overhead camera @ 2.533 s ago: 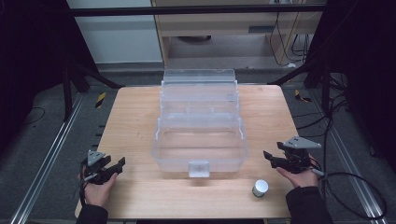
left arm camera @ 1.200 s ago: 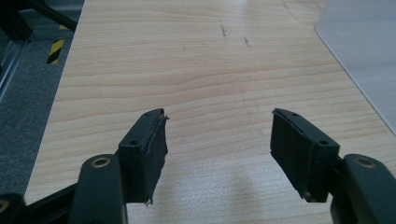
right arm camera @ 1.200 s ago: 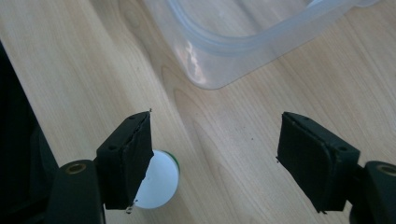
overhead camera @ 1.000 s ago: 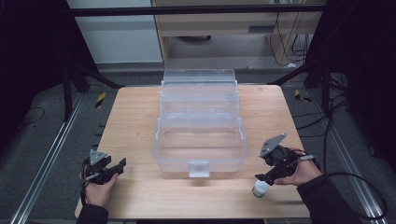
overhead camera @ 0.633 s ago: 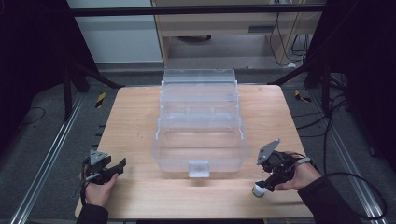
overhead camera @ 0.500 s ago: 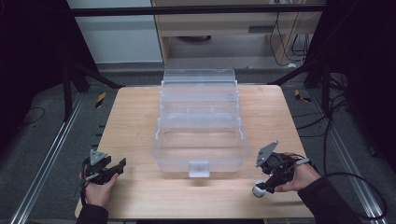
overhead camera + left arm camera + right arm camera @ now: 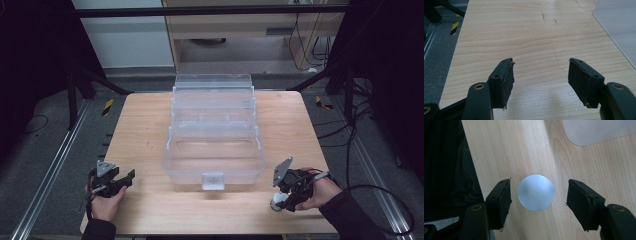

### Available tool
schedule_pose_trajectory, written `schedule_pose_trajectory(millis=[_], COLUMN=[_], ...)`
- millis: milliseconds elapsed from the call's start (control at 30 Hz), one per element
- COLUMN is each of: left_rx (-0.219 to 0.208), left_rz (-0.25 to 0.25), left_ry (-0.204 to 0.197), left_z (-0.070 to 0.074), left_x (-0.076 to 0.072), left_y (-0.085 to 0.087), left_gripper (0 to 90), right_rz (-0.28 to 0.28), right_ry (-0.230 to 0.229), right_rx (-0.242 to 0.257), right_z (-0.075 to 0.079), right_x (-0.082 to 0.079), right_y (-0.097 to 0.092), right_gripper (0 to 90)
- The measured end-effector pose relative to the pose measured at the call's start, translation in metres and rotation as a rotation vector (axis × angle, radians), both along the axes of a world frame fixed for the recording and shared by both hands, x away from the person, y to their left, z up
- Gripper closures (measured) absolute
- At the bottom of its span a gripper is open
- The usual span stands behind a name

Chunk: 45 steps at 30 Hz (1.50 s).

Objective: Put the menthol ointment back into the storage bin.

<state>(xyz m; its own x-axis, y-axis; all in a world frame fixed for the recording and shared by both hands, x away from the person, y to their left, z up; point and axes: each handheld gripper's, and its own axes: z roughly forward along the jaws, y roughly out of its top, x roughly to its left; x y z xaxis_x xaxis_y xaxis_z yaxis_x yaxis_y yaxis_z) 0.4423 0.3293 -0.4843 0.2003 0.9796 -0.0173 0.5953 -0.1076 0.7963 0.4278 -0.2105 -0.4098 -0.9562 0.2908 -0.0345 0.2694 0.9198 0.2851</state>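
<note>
Wooden table (image 7: 150, 130); round pale-lidded jar (image 7: 536, 192) between spread right tongs (image 7: 537, 195).

Legible text: none.
Labels, brands, numbers: none readable on any surface in the three views.

dim dark surroundings, evenly lit table (image 7: 150, 125), soft shadows, slight blur

One clear plastic organizer box (image 7: 214, 150) on the table (image 7: 145, 125). One small white-capped jar (image 7: 536, 192), plus two handheld grippers: left (image 7: 116, 181), right (image 7: 286, 197).
</note>
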Motion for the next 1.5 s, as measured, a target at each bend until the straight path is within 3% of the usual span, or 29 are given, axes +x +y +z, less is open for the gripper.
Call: schedule_pose_trajectory(millis=[900,1500], left_rx=[0.010,0.016], left_rz=[-0.001,-0.003], left_ry=[0.005,0.014], left_z=[0.000,-0.001], left_x=[0.000,0.000], left_y=[0.000,-0.002], left_gripper=[37.2,37.3], right_rz=[0.081,0.014], right_ry=[0.054,0.074], right_rx=[-0.121,-0.108], right_z=[-0.025,-0.019], right_x=[0.006,0.011], right_y=[0.012,0.012], right_gripper=[47.5,50.4])
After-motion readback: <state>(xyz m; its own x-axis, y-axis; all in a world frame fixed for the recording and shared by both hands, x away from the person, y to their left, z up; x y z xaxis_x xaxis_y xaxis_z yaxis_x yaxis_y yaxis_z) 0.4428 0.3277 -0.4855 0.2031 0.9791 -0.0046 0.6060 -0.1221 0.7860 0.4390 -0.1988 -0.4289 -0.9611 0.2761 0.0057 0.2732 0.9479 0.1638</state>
